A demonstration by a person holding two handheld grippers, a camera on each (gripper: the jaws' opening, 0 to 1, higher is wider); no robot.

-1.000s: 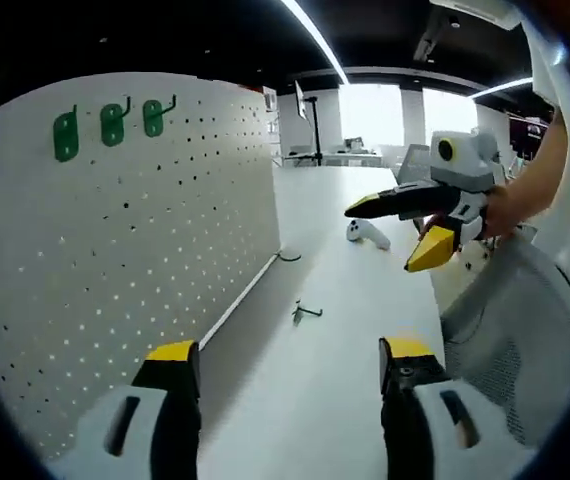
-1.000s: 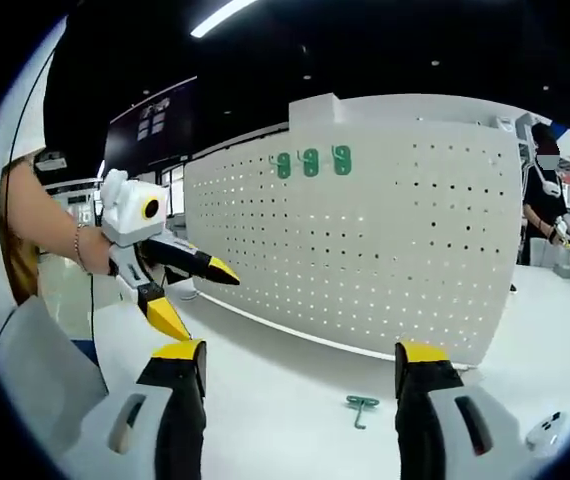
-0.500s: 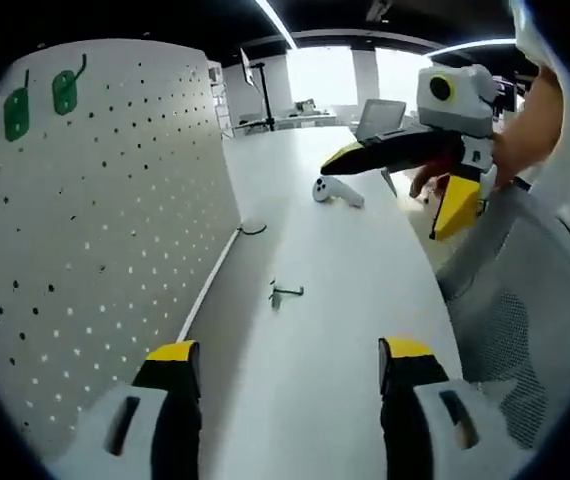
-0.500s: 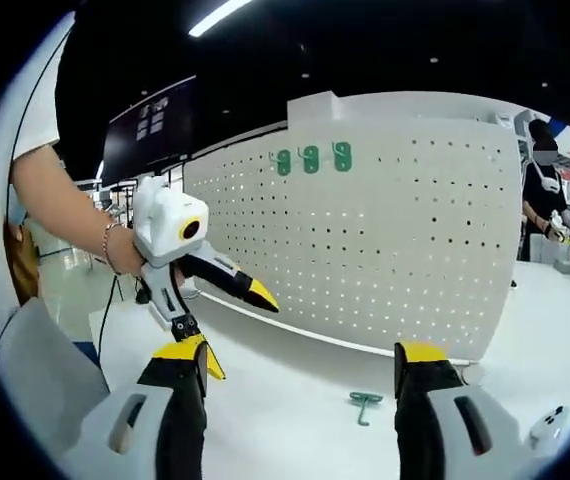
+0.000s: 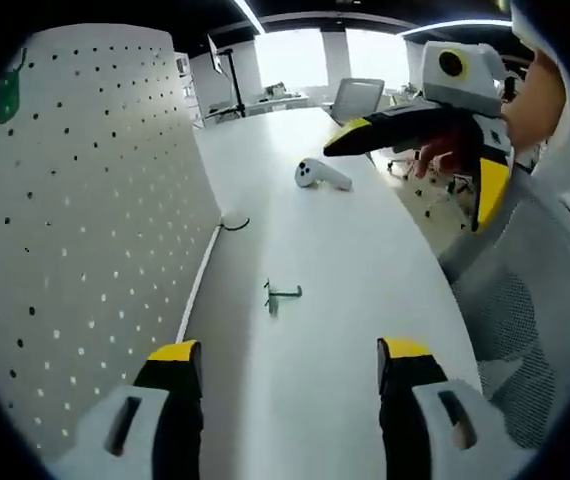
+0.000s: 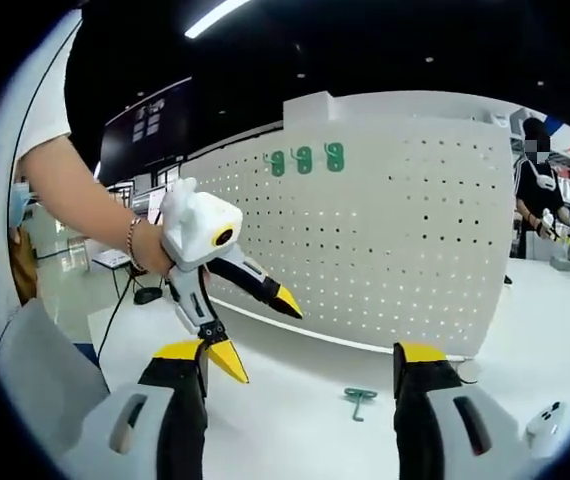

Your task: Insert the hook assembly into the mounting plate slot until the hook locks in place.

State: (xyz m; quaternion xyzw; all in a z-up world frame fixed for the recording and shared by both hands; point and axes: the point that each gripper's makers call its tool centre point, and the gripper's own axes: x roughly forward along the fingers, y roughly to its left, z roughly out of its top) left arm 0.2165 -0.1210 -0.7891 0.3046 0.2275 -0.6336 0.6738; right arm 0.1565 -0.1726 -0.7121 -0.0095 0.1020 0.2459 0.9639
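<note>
A small dark green hook (image 5: 277, 295) lies flat on the white table (image 5: 345, 300), a little ahead of my left gripper (image 5: 287, 358), which is open with nothing between its jaws. From the right gripper view the same hook (image 6: 359, 400) rests in front of the white pegboard (image 6: 395, 240), between the open, empty jaws of my right gripper (image 6: 300, 358). The left gripper (image 6: 260, 332) hangs open above the table, left of the hook. The right gripper (image 5: 415, 170) is held open high over the table's right side. Three green hooks (image 6: 303, 160) sit high on the pegboard.
A white controller (image 5: 320, 173) lies farther along the table, and a thin cable (image 5: 233, 224) runs out by the pegboard (image 5: 85, 200) foot. A mesh chair (image 5: 525, 320) stands at the table's right edge. Another person (image 6: 540, 190) stands beyond the board.
The left gripper has moved nearer to the hook and dipped toward the table. Its view has swung away from the board's green hooks. The hook on the table has stayed put.
</note>
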